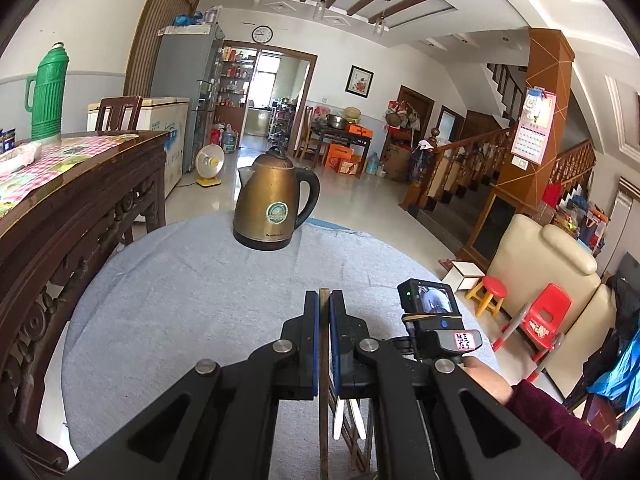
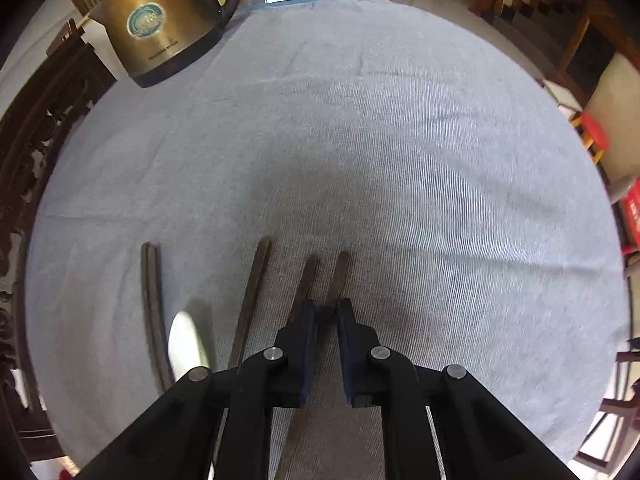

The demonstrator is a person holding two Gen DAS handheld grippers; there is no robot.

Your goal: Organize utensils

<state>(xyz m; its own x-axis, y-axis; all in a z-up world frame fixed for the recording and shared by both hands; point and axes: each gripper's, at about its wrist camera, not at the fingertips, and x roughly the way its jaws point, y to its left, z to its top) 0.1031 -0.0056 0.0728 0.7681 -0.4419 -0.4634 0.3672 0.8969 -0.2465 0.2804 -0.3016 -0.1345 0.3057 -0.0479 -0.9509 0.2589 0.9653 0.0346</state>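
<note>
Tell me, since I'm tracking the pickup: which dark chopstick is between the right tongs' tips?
The rightmost chopstick, running between the right tongs. The other chopsticks lie left of them.

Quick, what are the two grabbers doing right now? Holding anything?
Left gripper: shut on one chopstick.
Right gripper: low over the chopsticks on the cloth; whether it grips one cannot be told.

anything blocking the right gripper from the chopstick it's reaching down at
Nothing visible. The right gripper is right over the chopstick on the grey cloth, its fingers astride it; whether they grip it is unclear. The neighbouring chopstick lies just beside the left finger. The kettle stands far off.
</note>
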